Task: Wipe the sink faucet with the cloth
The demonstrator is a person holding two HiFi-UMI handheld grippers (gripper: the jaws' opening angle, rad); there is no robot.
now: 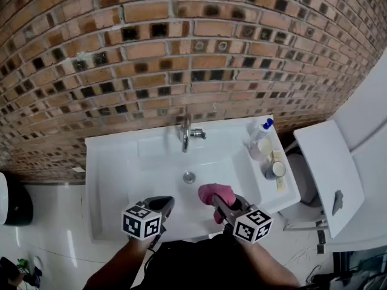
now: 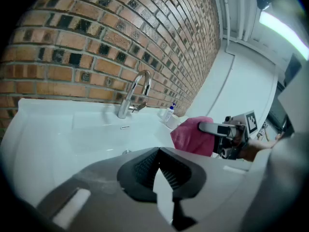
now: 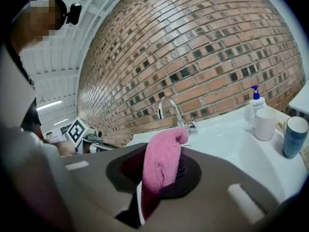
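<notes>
Head view looks down on a white sink (image 1: 115, 162) set against a brick wall (image 1: 181, 41), with both grippers over its near edge. Right gripper (image 1: 216, 202) is clamped on the pink cloth (image 1: 214, 192). The right gripper view has the terry fold pinched between the jaws, its top flopping over. Left gripper (image 1: 163, 205), just beside it, has its jaws pressed together with nothing in them. The chrome faucet (image 1: 185, 133) stands at the back of the basin, well apart from the cloth. On the right ledge sit a pump bottle (image 1: 262, 130), a white cup (image 3: 264, 123) and a blue-grey cup (image 3: 294, 137).
</notes>
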